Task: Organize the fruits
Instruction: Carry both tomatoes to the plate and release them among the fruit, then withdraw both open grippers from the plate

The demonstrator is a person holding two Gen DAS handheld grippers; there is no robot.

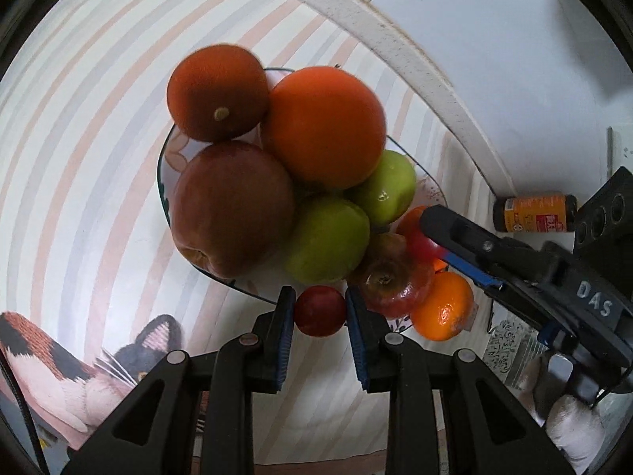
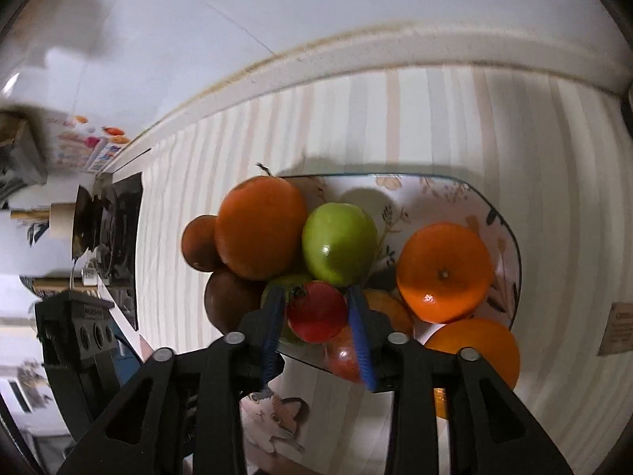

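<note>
Striped tablecloth (image 1: 99, 150) bore a floral plate (image 2: 490, 206) heaped with oranges and apples. Right gripper (image 2: 316, 312) stood over the plate, its jaws parted round a red fruit (image 2: 314, 312), contact unclear. Left gripper (image 1: 319, 312) sat at the plate's near rim, jaws clenched on a small red fruit (image 1: 319, 310).
</note>
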